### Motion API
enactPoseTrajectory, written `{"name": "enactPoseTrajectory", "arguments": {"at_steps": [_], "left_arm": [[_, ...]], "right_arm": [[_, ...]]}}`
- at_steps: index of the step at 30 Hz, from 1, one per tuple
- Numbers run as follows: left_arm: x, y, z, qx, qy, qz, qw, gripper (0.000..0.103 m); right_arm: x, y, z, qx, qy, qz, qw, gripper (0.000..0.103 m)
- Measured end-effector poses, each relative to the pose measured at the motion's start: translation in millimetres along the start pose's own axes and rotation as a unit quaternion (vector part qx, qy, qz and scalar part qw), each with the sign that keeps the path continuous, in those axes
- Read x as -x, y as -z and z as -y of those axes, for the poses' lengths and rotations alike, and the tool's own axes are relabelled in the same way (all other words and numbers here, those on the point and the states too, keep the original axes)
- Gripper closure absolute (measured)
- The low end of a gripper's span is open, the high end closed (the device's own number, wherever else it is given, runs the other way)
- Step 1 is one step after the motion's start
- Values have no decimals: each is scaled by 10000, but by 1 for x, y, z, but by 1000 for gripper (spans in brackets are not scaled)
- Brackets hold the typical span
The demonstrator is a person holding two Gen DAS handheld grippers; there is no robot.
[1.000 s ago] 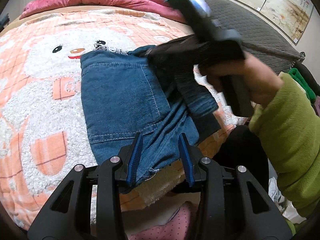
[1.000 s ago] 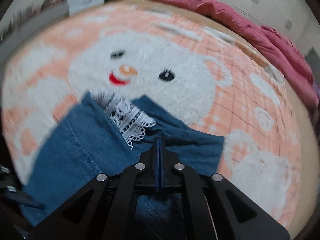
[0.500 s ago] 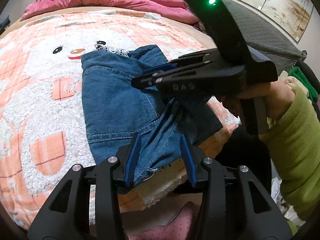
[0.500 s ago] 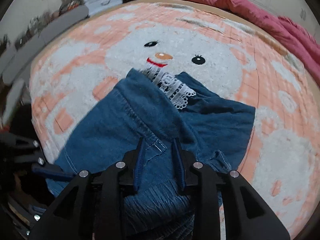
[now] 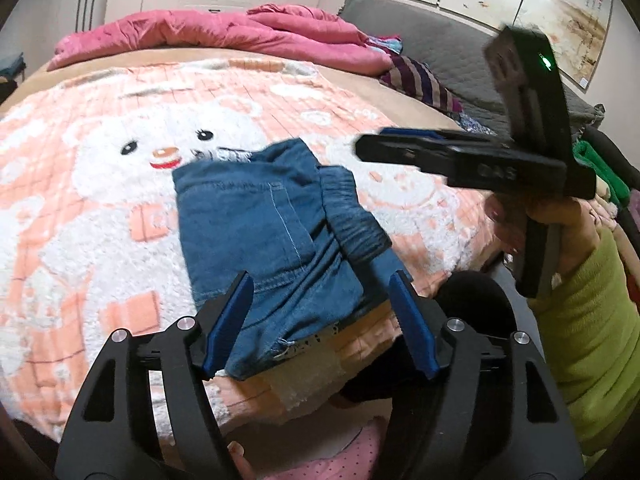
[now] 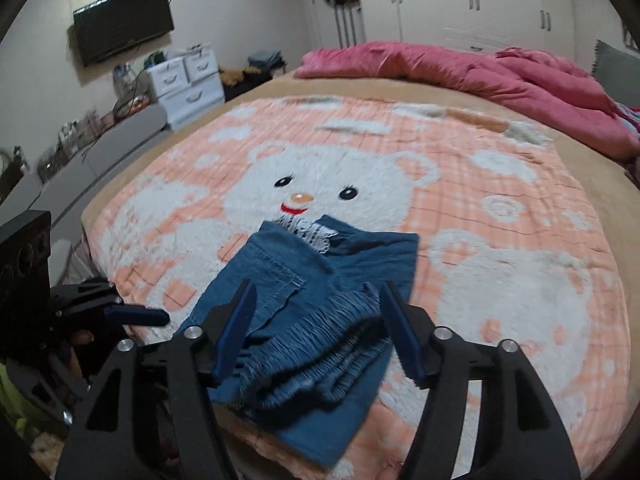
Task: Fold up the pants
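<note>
The blue denim pants [image 5: 276, 236] lie folded into a small bundle near the front edge of the bed, elastic waistband on top and white lace trim [image 6: 308, 234] poking out at the far end; they also show in the right wrist view [image 6: 320, 312]. My left gripper [image 5: 322, 322] is open and empty, raised above the bundle's near end. My right gripper [image 6: 318, 334] is open and empty, lifted above the waistband side. It appears from the side in the left wrist view [image 5: 400, 144], held in the air to the right of the pants.
The pants rest on a fluffy peach and white bear blanket [image 5: 100, 184]. A crumpled pink duvet [image 6: 460, 68] lies along the far side of the bed. A grey headboard [image 5: 440, 52] and striped cloth [image 5: 420, 84] are at the right. White drawers [image 6: 184, 84] stand by the wall.
Both grippers opened wider and pulled up and back from the pants. The right gripper, shut on the denim a second ago, let go and lifted away to the right.
</note>
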State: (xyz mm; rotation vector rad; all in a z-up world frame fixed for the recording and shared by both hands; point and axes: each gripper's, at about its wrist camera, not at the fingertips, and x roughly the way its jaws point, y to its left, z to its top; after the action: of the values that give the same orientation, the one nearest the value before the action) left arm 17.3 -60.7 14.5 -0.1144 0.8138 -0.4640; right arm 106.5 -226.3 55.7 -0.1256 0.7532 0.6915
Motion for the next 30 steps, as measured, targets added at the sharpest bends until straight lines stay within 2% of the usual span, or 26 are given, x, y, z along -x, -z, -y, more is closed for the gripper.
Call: {"name": "enactPoseTrajectory", "arguments": {"at_steps": [8,15,23,30], "left_arm": [[10,-8,-5,60,-326,134,9994,31],[-3,-15,-25,207,-620,84,9978,30],[-27,-17,-45,301,-942,-94,9951,29],[-50,-18,-63,481,-1013,-251,9934,29]], "right_arm": [[16,14,2,-183,176,150,9996,27],[4,29,13,-593,180,52,9981,26],[-25,46,28,-1050,305,-253,9937,26],[-38,54,35,-1212,217,-350,9918,26]]}}
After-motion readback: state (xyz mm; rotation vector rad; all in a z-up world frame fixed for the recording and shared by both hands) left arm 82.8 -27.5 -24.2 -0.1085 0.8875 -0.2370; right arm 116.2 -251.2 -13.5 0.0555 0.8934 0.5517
